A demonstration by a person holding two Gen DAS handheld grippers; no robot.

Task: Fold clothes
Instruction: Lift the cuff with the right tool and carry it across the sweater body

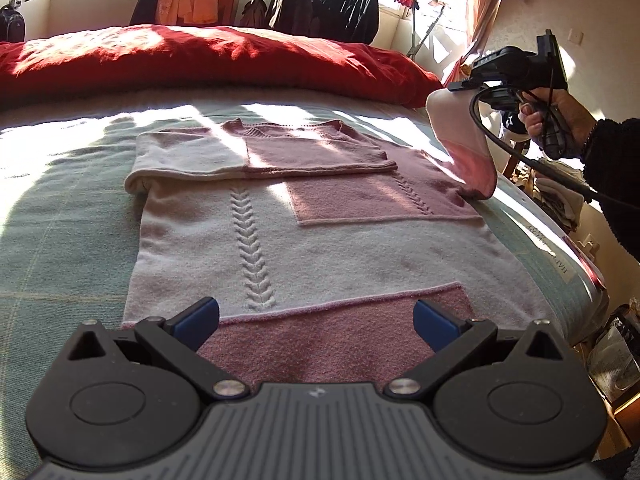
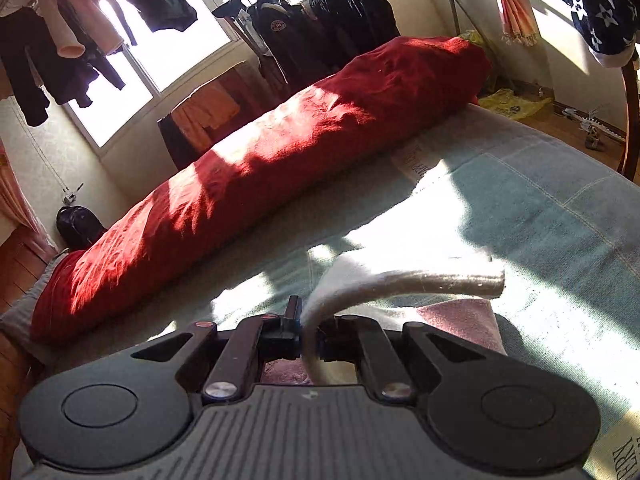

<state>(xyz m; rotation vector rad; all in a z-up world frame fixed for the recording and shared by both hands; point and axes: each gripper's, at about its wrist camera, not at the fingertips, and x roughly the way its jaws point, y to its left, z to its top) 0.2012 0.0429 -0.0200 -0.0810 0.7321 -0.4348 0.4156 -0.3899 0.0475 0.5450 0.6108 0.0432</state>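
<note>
Sweater (image 1: 304,240) lies flat on bed (image 1: 60,240), left sleeve already across chest. My right claw (image 2: 308,332) pinches right sleeve (image 1: 464,152), lifted for folding across; left claw (image 1: 316,320) gapes empty above near hem.

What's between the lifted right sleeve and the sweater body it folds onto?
Nothing visible. The right gripper holds the sleeve lifted at the sweater's right edge. The body lies flat and bare; the other sleeve is already folded across its top. The left gripper hovers open at the hem.
</note>
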